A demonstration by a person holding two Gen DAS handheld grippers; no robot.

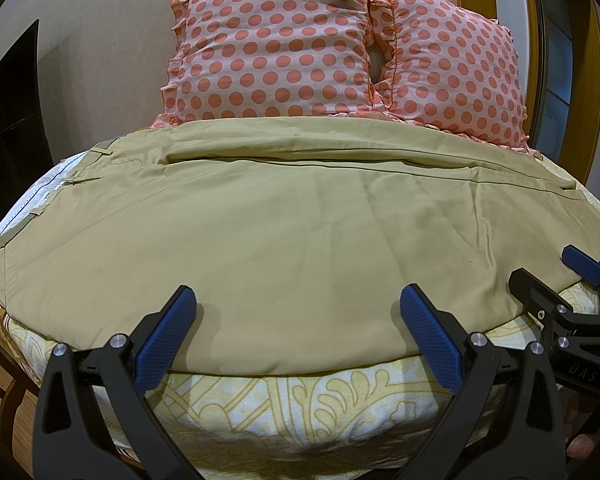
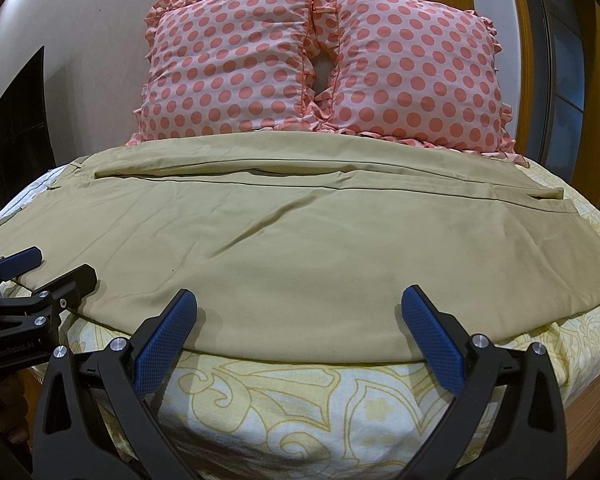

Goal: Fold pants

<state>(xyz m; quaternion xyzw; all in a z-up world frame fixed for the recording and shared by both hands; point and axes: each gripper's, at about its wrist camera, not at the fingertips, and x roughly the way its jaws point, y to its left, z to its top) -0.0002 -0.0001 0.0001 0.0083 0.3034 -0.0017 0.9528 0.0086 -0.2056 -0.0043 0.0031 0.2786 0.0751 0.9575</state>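
Khaki pants (image 1: 284,216) lie flat across the bed, waistband at the left, legs running to the right; they also show in the right wrist view (image 2: 300,240). My left gripper (image 1: 298,300) is open, its blue pads either side of the pants' near edge, just above the cloth. My right gripper (image 2: 300,300) is open the same way, further right along that near edge. The right gripper shows in the left view (image 1: 548,276) at the far right, and the left gripper shows in the right view (image 2: 48,268) at the far left. Neither holds anything.
Two pink polka-dot pillows (image 1: 276,44) (image 2: 416,68) lean against the wall behind the pants. The bed has a yellow patterned sheet (image 1: 300,408) and its front edge drops off below the grippers. A dark panel (image 1: 8,128) stands at the left, a wooden door frame (image 2: 540,60) at the right.
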